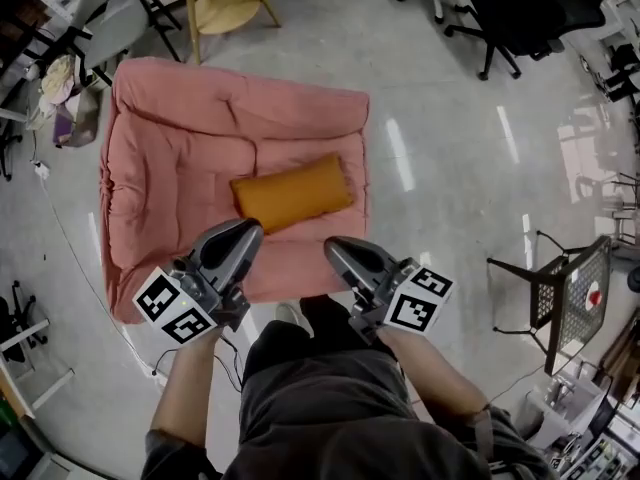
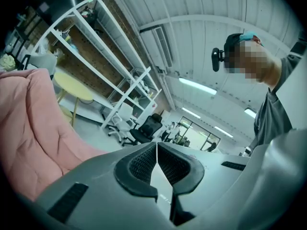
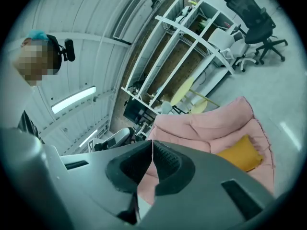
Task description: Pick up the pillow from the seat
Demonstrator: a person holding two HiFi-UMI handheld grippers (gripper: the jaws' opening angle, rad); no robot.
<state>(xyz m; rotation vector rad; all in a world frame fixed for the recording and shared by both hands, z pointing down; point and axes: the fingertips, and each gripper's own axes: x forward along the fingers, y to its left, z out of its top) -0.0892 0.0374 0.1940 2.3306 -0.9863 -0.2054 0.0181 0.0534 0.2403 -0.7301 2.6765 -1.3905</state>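
2 closed, empty grippers, left gripper (image 1: pixel 248 231) and right gripper (image 1: pixel 331 247), near 1 orange pillow (image 1: pixel 293 193) on 1 pink seat (image 1: pixel 170 158)

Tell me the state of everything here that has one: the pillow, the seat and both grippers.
orange pillow: lying flat on the seat, not held, touched by neither gripper.
pink seat: spread out on the floor, carrying only the pillow.
left gripper: jaws together, nothing between them.
right gripper: jaws together, nothing between them.
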